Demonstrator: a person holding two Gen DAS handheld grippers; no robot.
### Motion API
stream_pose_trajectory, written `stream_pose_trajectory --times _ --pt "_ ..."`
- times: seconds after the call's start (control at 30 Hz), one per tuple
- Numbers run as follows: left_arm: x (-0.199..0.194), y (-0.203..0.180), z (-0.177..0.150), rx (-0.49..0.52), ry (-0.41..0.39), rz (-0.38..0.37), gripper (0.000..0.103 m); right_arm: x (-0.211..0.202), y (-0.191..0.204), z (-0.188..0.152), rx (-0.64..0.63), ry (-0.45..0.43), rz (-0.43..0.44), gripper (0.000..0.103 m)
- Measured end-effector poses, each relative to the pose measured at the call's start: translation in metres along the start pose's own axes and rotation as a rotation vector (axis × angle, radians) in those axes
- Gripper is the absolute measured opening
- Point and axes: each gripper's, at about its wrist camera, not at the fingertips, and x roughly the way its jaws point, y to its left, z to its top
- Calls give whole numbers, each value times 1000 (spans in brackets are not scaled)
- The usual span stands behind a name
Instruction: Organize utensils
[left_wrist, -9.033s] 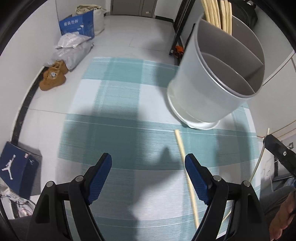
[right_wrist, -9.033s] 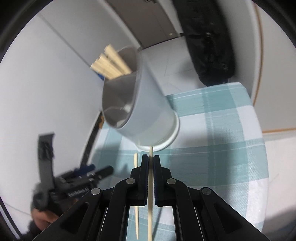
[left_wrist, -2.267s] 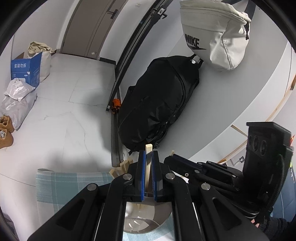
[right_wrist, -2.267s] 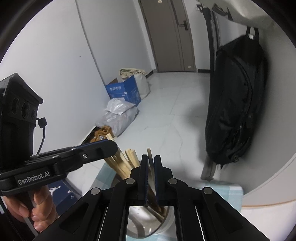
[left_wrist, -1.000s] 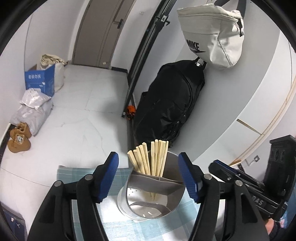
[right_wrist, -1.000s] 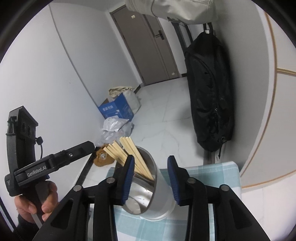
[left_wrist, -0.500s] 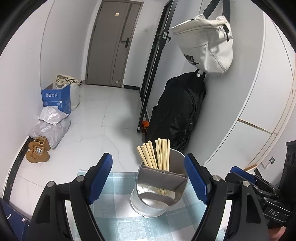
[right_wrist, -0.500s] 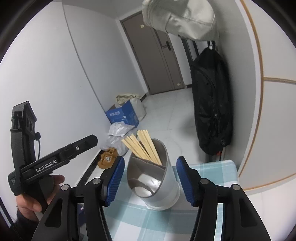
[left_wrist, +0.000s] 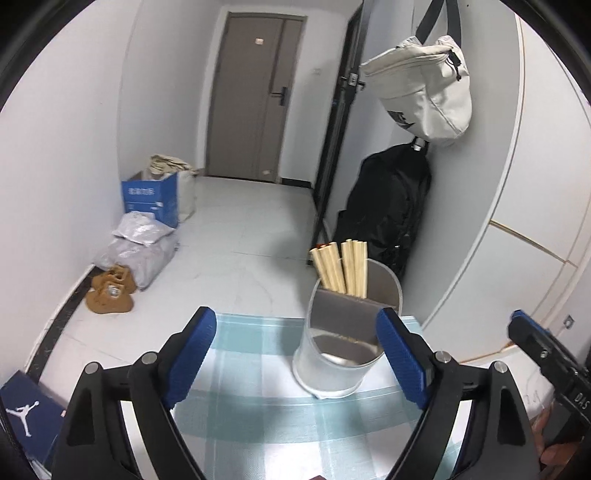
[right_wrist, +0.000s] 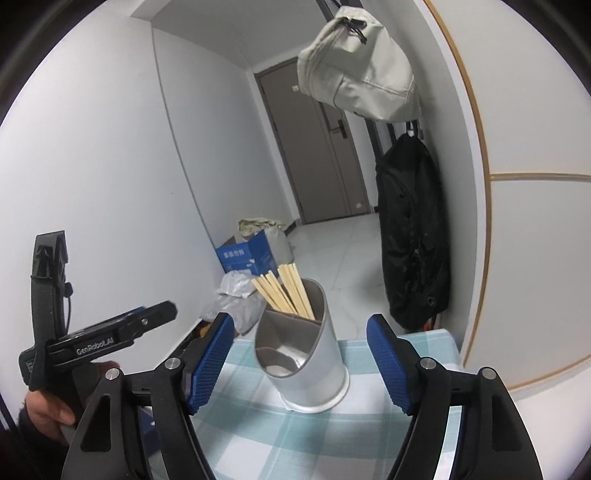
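**A:** Status check. Your left gripper (left_wrist: 295, 354) is spread wide, nothing between the blue pads (left_wrist: 192, 354). Your right gripper (right_wrist: 301, 363) is also spread and carrying nothing. Both are hovering over the checked tabletop (left_wrist: 251, 413), pointing at the utensil holder (left_wrist: 343, 339).

**B:** Where are the chopsticks sitting?

**A:** The chopsticks (left_wrist: 340, 267) are standing as a bundle in the rear compartment of the utensil holder, behind the divider, tips leaning slightly left. The right wrist view is showing the same: chopsticks (right_wrist: 284, 291) in the back section of the utensil holder (right_wrist: 306, 362), front section looking empty. I'm not seeing any loose sticks on the visible cloth, but the near edge is hidden under the gripper bodies.

**B:** So what am I doing now?

**A:** My read: you're pulling clear and checking. To do that well, keep both grippers spread so a pad isn't catching a stick end. You're holding them well apart from the holder; stay there, since it looks light and a nudge at the rim could tip it. Be tilting each camera down to sweep the near tabletop before calling it done.

**B:** And if one is left over?

**A:** Then you're pinching it near the middle, lifting it upright, and lowering it into the rear compartment with the rest, not the front.
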Motion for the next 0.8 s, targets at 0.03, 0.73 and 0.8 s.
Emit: stream_pose_trajectory --times 0.03,0.73,0.8 --pt "-2 -1 -2 2 -8 8 85 -2 1 -3 -11 -8 -1 79" --pt "-11 -31 -31 83 -86 131 93 -18 -6 -39 -64 -42 -17 95" --pt "-8 -30 -30 73 -73 127 93 -18 -6 -39 -62 -44 -17 95"
